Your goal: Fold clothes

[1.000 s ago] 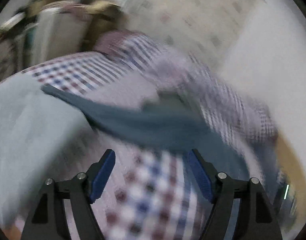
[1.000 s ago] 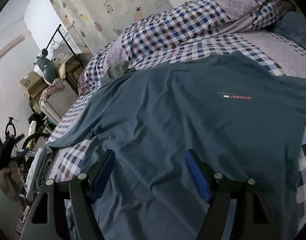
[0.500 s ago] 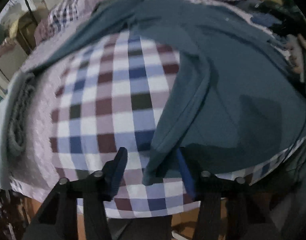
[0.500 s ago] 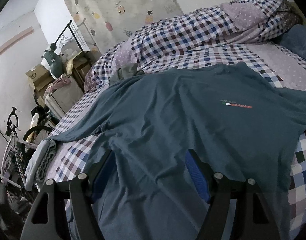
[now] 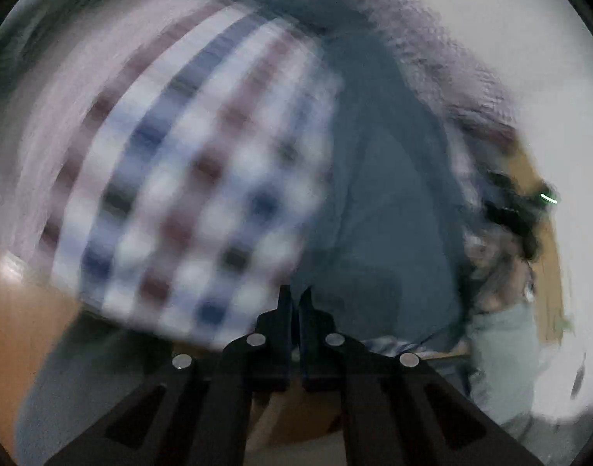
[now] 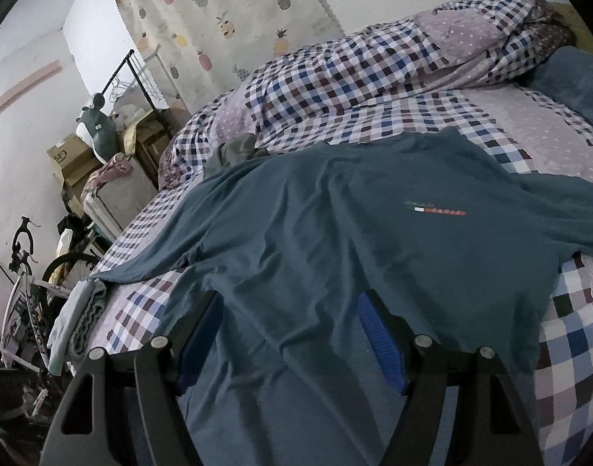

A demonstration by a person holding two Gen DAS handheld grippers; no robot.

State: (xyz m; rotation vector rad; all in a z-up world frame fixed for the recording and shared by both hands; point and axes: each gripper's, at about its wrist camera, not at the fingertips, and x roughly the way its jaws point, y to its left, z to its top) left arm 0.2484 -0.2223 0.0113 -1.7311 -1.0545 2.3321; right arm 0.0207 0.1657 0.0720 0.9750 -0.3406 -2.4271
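Big teal t-shirt [image 6: 335, 233] spread flat on the checkered bedsheet [image 6: 568, 334], tiny striped logo [image 6: 434, 211] at about 2 o'clock. Right gripper [image 6: 292, 334] hovers over the hem at 6, jaws wide apart, nothing pinched. Rumpled checkered duvet [image 6: 354, 77] at 12, folded towel [image 6: 77, 320] at 8.

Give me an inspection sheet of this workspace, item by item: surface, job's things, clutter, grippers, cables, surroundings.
Surface: bed with checked sheet, rumpled checked duvet at the far side.
Job's things: teal T-shirt spread flat, logo up, one sleeve toward the bed edge.
Clutter: folded pale towel at the bed's corner; small grey garment by the duvet.
Grippers: left gripper shut at the T-shirt's edge, picture too blurred to confirm a hold; right gripper open over the T-shirt's hem.
Cables: nothing seen.
Surroundings: pineapple-print curtain, cardboard boxes, bicycle.
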